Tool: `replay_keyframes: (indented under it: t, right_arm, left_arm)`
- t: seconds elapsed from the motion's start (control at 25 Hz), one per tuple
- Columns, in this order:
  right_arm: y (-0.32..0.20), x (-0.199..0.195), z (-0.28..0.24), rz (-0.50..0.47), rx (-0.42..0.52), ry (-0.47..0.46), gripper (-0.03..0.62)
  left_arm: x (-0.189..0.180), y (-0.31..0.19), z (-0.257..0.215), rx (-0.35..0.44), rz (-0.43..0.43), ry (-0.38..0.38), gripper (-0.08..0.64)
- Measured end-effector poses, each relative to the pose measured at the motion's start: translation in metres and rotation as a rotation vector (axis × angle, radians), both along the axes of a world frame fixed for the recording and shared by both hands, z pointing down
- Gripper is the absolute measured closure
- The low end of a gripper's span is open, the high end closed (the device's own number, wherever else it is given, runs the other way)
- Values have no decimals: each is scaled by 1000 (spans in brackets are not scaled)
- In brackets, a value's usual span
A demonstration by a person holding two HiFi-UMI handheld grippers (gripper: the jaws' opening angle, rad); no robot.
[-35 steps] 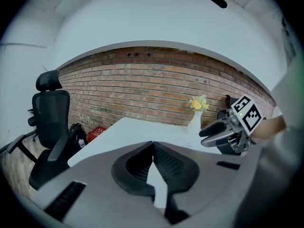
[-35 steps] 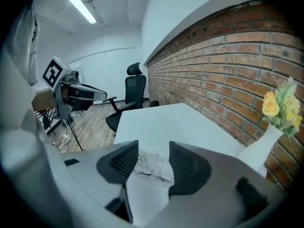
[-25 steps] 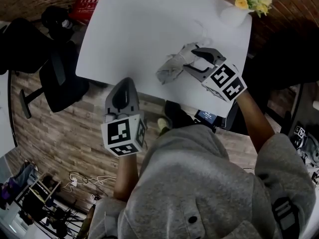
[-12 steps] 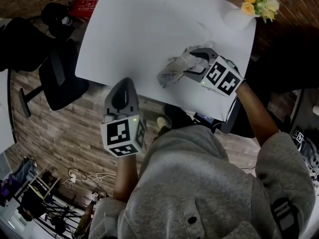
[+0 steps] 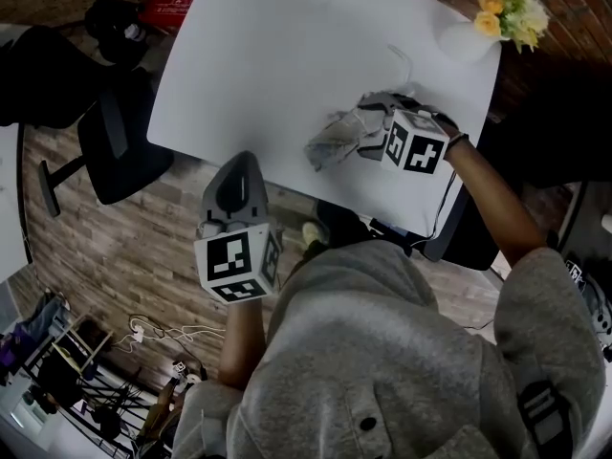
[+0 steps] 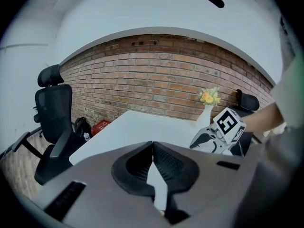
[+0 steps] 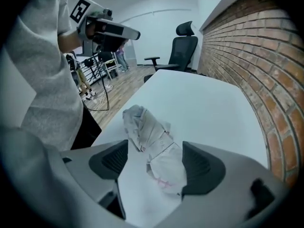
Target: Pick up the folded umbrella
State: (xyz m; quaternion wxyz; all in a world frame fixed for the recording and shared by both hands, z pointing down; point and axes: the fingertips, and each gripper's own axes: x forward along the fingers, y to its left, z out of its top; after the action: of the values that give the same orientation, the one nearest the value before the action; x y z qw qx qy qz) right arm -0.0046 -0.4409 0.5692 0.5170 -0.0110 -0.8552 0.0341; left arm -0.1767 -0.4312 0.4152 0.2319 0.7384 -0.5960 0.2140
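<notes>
- Umbrella (image 5: 333, 139): folded, pale and crumpled, lying flat on the surface (image 5: 277, 46) close to its near edge; not yet lifted
- In the right gripper view the umbrella (image 7: 151, 139) runs away from me along the surface (image 7: 209, 103), its near end between my jaws
- My right gripper (image 5: 371, 127): pointed steeply down over the umbrella's right end, marker cube toward me
- Right jaws: opening, wide apart; the near end of the umbrella sits between the pads, close against the right-hand one, with bare surface showing on the other side; neither pad presses on it, so no grip
- My left gripper (image 5: 239, 163): held off the near edge of the surface, above the wood floor (image 5: 124, 247), well apart from the umbrella
- Left jaws: closed together, nothing between them; seen in the left gripper view (image 6: 153, 161)
- Other items: white vase (image 5: 467, 41) with yellow flowers (image 5: 512, 10) at the far right corner of the surface, well apart from the umbrella; black chair (image 5: 110, 146) on the floor to the left
- Done, by my reckoning: the approach, with the right jaws set astride the umbrella
- Left to do: settle the jaws lower round the bundle, close on it, and raise it clear of the surface
- Caution: the fabric is loose and bunched, so I judge that a shallow bite may catch only a fold
</notes>
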Motion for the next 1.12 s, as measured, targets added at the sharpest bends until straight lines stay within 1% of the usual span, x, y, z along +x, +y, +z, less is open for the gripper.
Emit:
replay_keyframes:
  t: [0.08,0.24,0.56,0.8,1.04,1.12]
  right_arm:
    - [0,0,7,-41,15,30,264]
    - [2,0,18,-85,11,70,262]
    - [-5,-2,32,-183,39,142,262]
    - [-5,-2,45,-262,5,206,264]
    - [-3,-4,57,-345,-76,265,264]
    - [-4,-2,61,-398,-45,299,264]
  left_arm:
    - [-2,2,1,-6,-5,-2,545]
    - [-4,4,3,-10,-11,-1,545]
    - [-12,9,3,-11,-35,2,545]
    - [-16,8,3,-16,-42,-2,545]
    - [-23,9,2,-23,-51,-6,545]
    - [-23,9,3,-27,-53,-2,545]
